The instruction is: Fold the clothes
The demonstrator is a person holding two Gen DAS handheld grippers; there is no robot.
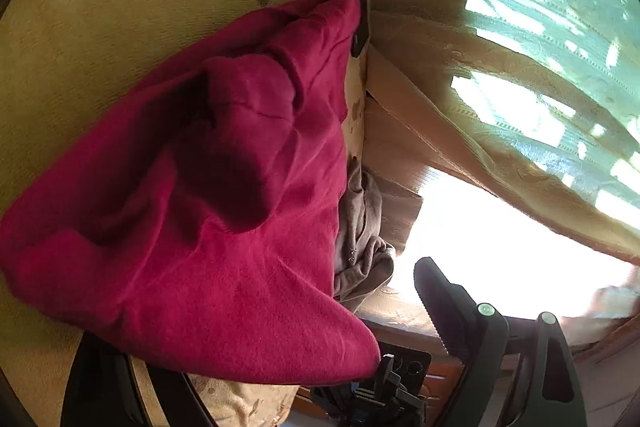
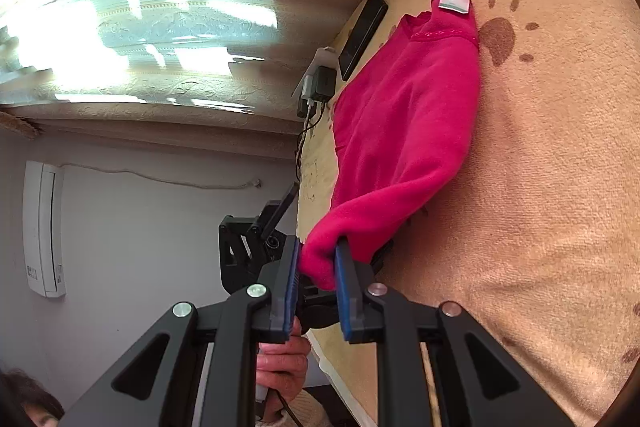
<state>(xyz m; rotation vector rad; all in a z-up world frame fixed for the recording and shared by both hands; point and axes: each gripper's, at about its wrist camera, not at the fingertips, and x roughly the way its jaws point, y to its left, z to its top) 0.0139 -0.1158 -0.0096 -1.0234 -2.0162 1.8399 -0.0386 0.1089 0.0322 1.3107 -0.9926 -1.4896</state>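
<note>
Right gripper point(image 2: 318, 267) is pinched on one corner of the pink garment point(image 2: 404, 123), which runs lengthwise from there toward the frame's upper right across the bed point(image 2: 540, 187). Left gripper point(image 1: 260, 339) is spread wide with nothing in it, the garment filling the centre-left of its view, so it's the free one.

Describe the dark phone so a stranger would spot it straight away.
Start at the tan blanket with brown paw prints. Follow its edge nearest the curtain to just beyond the red garment. The phone is the flat black slab there, unlike the boxy charger beside it.
</note>
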